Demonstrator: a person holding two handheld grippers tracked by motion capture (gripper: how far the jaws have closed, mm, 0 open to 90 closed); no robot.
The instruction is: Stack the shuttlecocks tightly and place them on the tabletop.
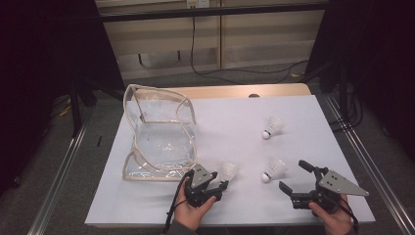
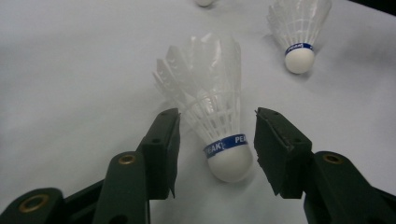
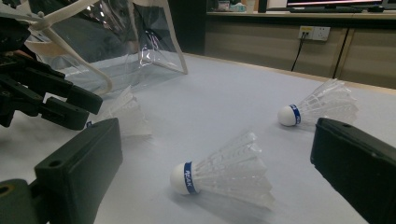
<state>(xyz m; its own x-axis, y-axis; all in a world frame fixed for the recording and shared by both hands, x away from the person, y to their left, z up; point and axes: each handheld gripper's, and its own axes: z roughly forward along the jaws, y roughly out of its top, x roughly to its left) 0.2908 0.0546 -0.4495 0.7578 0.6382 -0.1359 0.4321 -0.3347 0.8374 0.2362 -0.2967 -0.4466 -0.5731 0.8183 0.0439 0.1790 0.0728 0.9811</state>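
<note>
While your left gripper (image 2: 215,140) stands with its two black jaws apart, the white feathered shuttlecock with a rounded white cork and a blue band (image 2: 212,107) lies between them on the white table sheet (image 2: 70,70), cork towards the camera, feathers fanning away. In the left gripper view neither jaw touches it; a gap shows on each side of the cork. The blue band reads "PEAK" twice, the left instance cut off by the curve of the cork.

In the high view this shuttlecock (image 1: 228,171) sits near the front edge of the sheet, just right of the clear plastic pouch with cream fabric trim (image 1: 159,132); your left gripper (image 1: 222,187) covers its cork end there, and the feathers look blurred.

A second white shuttlecock of the same make (image 1: 273,170) lies between your two grippers, tilted on its side; in the right gripper view (image 3: 224,172) its band lettering is turned sideways and too small to read. A third white shuttlecock (image 1: 272,127) lies farther back on the sheet.

Your right gripper (image 1: 295,177) rests at the front right with jaws spread wide, holding nothing. In its own view the jaw tips run off the frame edges.

The pouch stands open and crumpled at the left; its inside is hard to make out through reflections.
</note>
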